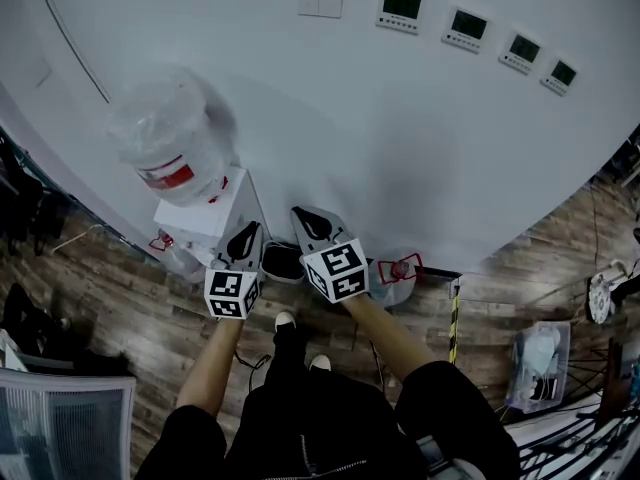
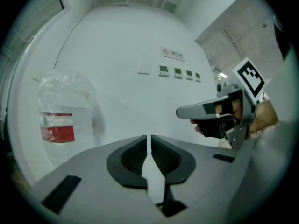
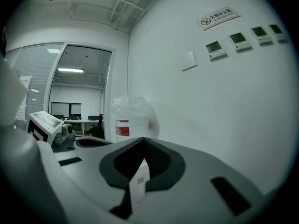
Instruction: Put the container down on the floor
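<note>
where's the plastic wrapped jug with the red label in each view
Head view: jug at upper left, against the white wall.
Left gripper view: jug at the left edge, mid-height.
Right gripper view: jug near the centre.
Shared landmark: row of wall panels, right of the jug in all three.

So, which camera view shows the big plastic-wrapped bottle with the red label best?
The left gripper view: the bottle stands side-on and large, with the label plain. The head view shows it from above, blurred. The right gripper view shows it small, its base behind the right gripper.
</note>
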